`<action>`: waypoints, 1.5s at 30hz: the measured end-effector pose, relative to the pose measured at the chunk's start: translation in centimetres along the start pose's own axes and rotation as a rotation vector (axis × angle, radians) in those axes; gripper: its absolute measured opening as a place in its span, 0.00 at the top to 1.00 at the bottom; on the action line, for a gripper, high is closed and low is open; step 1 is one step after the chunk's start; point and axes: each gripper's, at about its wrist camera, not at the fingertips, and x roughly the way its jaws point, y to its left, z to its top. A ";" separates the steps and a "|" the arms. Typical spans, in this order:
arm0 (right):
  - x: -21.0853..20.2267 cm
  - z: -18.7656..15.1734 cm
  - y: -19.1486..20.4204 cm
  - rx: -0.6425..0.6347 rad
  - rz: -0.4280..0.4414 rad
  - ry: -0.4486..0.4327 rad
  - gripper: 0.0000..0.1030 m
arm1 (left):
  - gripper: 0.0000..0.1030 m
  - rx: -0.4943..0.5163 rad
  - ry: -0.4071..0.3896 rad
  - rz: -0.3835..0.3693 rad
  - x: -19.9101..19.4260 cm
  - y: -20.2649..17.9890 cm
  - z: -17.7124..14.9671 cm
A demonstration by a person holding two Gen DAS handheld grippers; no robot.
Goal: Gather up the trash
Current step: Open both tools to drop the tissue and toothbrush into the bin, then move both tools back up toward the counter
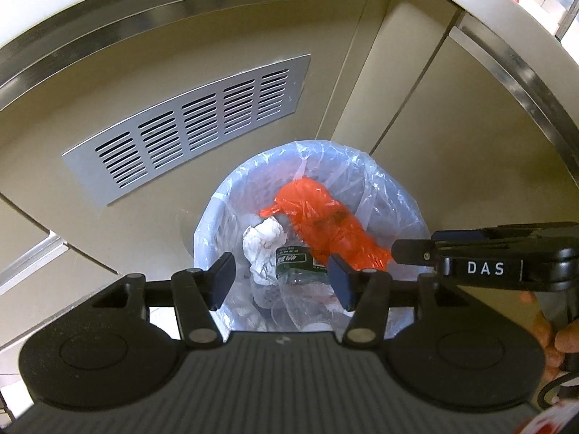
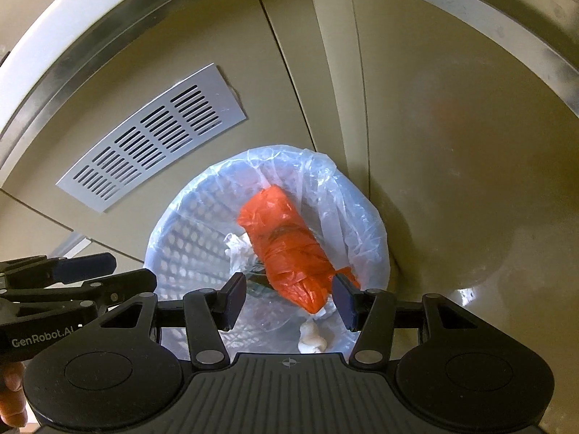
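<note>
Both grippers have their fingers spread wide, and nothing is held between them. From the left wrist camera, the left gripper (image 1: 282, 280) hangs over the trash bin (image 1: 398, 195). From the right wrist camera, the right gripper (image 2: 289, 302) hangs over the same bin (image 2: 362, 217).

Down in the bin lies an orange bag (image 1: 325, 224) (image 2: 286, 246). It is long like a roll. Its long side runs from far left to near right. In the left view its near end sits by the right finger. In the right view it lies between the two fingers, closer to the right one, well below them.

Left of the bag is a crumpled white tissue (image 1: 262, 249) (image 2: 237, 247). A dark bottle with a label (image 1: 293, 266) lies beside it. Its lower part is hard to make out, and in the right view the bag mostly hides it.

The bin has a clear plastic liner (image 1: 391, 177) (image 2: 347, 202) over a mesh wall. Its near rim is cut off by the grippers. Behind it is a cabinet with a metal vent (image 1: 191, 126) (image 2: 152, 137) on the far left.
</note>
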 end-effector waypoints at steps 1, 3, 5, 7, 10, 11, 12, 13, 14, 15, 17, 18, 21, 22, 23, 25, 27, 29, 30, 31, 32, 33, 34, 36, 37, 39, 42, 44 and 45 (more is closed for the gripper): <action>-0.1 0.0 0.0 -0.002 0.000 0.000 0.49 | 0.49 -0.003 0.000 0.001 -0.1 0.0 -0.1; -0.3 0.0 0.1 -0.007 0.002 0.000 0.49 | 0.49 -0.007 -0.001 0.005 -0.5 -0.1 -0.1; -0.7 0.1 0.3 -0.012 0.006 -0.002 0.49 | 0.49 -0.013 -0.003 0.011 -0.8 -0.2 -0.2; -1.0 0.1 0.5 -0.019 0.010 -0.006 0.48 | 0.50 -0.020 -0.007 0.018 -1.3 -0.2 -0.2; -1.7 0.2 0.9 -0.031 0.021 -0.010 0.49 | 0.50 -0.033 -0.010 0.029 -2.1 -0.3 -0.2; -1.9 0.2 1.0 -0.035 0.026 -0.010 0.49 | 0.50 -0.037 -0.011 0.035 -2.4 -0.3 -0.3; -2.1 0.1 1.1 -0.040 0.030 -0.010 0.49 | 0.50 -0.041 -0.012 0.041 -2.7 -0.4 -0.4; -2.4 0.1 1.3 -0.034 0.028 0.011 0.49 | 0.50 -0.047 -0.013 0.047 -3.0 -0.4 -0.4; -2.6 0.2 1.5 -0.039 0.033 0.011 0.49 | 0.50 -0.053 -0.014 0.050 -3.3 -0.5 -0.5; -2.9 0.2 1.6 -0.044 0.038 0.012 0.49 | 0.50 -0.061 -0.016 0.054 -3.6 -0.5 -0.6; -3.4 0.2 2.0 -0.055 0.049 0.016 0.49 | 0.50 -0.071 -0.021 0.060 -4.3 -0.7 -0.7; -3.7 0.3 2.2 -0.060 0.051 0.017 0.49 | 0.50 -0.074 -0.023 0.065 -4.7 -0.8 -0.8; -4.8 0.2 2.9 -0.073 0.063 0.017 0.48 | 0.50 -0.086 -0.035 0.082 -6.0 -1.1 -1.3; -5.2 0.3 3.2 -0.077 0.071 0.016 0.49 | 0.50 -0.094 -0.039 0.086 -6.5 -1.1 -1.4; -5.7 0.3 3.4 -0.083 0.080 0.014 0.49 | 0.50 -0.105 -0.044 0.088 -7.1 -1.1 -1.5; -6.6 0.2 3.8 -0.098 0.096 0.004 0.49 | 0.50 -0.123 -0.059 0.092 -8.4 -1.2 -1.8; -7.7 0.2 4.2 -0.109 0.115 -0.005 0.48 | 0.50 -0.132 -0.079 0.107 -9.8 -1.4 -2.0; -8.8 0.3 4.4 -0.117 0.135 -0.018 0.49 | 0.50 -0.146 -0.103 0.120 -11.2 -1.5 -2.2; -9.4 0.3 4.5 -0.121 0.145 -0.028 0.49 | 0.50 -0.153 -0.118 0.126 -11.9 -1.5 -2.3; -9.9 0.4 4.6 -0.126 0.154 -0.039 0.49 | 0.50 -0.159 -0.134 0.133 -12.7 -1.5 -2.3; -10.5 0.5 4.7 -0.131 0.163 -0.050 0.49 | 0.50 -0.166 -0.150 0.140 -13.3 -1.6 -2.3; -11.1 0.6 4.8 -0.134 0.171 -0.061 0.49 | 0.50 -0.173 -0.166 0.145 -14.0 -1.6 -2.3; -11.7 0.8 4.8 -0.138 0.179 -0.075 0.49 | 0.50 -0.178 -0.181 0.148 -14.6 -1.7 -2.3; -12.9 1.1 4.8 -0.138 0.196 -0.100 0.48 | 0.49 -0.182 -0.212 0.153 -15.8 -1.8 -2.1; -13.5 1.3 4.7 -0.136 0.204 -0.114 0.49 | 0.49 -0.182 -0.227 0.156 -16.3 -1.9 -2.0; -14.5 1.6 4.5 -0.133 0.212 -0.140 0.49 | 0.49 -0.181 -0.255 0.157 -17.3 -2.1 -1.5; -15.4 2.4 4.1 -0.114 0.212 -0.171 0.49 | 0.49 -0.165 -0.284 0.156 -18.3 -2.1 -0.6; -15.8 2.9 3.8 -0.095 0.211 -0.188 0.49 | 0.49 -0.155 -0.301 0.152 -18.5 -2.1 0.1; -16.0 3.3 3.6 -0.086 0.210 -0.195 0.49 | 0.49 -0.151 -0.310 0.147 -18.7 -2.0 0.5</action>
